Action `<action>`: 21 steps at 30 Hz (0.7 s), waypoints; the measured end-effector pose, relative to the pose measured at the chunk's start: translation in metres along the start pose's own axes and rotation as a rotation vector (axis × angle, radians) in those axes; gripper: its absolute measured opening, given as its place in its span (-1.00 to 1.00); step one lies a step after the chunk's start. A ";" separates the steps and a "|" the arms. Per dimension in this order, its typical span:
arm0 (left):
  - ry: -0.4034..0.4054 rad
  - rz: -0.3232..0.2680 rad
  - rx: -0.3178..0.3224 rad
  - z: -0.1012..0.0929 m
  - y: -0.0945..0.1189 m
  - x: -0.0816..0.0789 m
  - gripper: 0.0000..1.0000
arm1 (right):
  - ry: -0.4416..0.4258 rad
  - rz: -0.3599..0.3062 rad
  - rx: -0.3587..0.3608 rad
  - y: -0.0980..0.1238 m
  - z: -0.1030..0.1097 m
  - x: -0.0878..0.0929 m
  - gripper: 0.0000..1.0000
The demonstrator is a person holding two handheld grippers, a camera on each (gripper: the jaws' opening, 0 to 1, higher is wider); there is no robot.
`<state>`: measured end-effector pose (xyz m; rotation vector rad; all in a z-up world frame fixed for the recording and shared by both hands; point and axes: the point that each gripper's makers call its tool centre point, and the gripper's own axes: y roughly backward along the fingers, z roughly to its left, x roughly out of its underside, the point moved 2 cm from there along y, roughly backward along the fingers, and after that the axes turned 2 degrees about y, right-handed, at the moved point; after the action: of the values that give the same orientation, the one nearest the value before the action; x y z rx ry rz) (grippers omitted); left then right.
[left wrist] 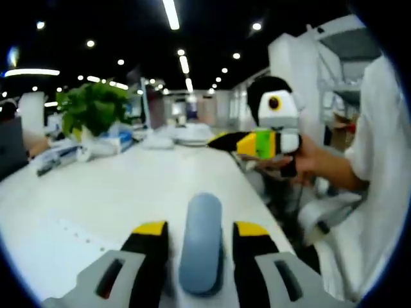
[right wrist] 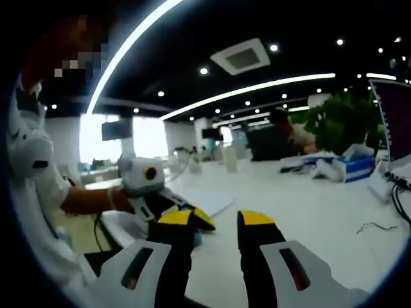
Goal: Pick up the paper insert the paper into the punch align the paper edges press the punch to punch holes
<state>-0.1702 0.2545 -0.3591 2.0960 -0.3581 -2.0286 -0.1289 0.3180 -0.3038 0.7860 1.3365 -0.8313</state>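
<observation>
Two black-and-yellow grippers over a white tabletop
Left gripper spread astride the grey-blue oblong punch; right gripper spread, empty; white paper sheet flat on tabletop near punch.

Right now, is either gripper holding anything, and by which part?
Nothing is held. The left gripper straddles the blue-grey punch with jaws open beside it; the right gripper is open, empty above the white table.
</observation>
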 end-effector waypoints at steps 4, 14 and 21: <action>0.007 -0.010 0.000 0.013 0.002 0.001 -0.18 | 0.006 0.006 -0.018 -0.004 0.005 0.001 -0.40; 0.012 -0.035 -0.011 0.005 0.000 0.000 -0.26 | -0.018 -0.017 -0.013 -0.028 0.023 -0.016 -0.69; -0.012 -0.045 -0.019 0.001 -0.001 -0.001 -0.34 | 0.010 -0.028 0.021 -0.059 0.033 -0.019 -0.90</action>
<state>-0.1716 0.2557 -0.3590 2.1004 -0.2945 -2.0618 -0.1643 0.2611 -0.2833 0.7899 1.3521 -0.8660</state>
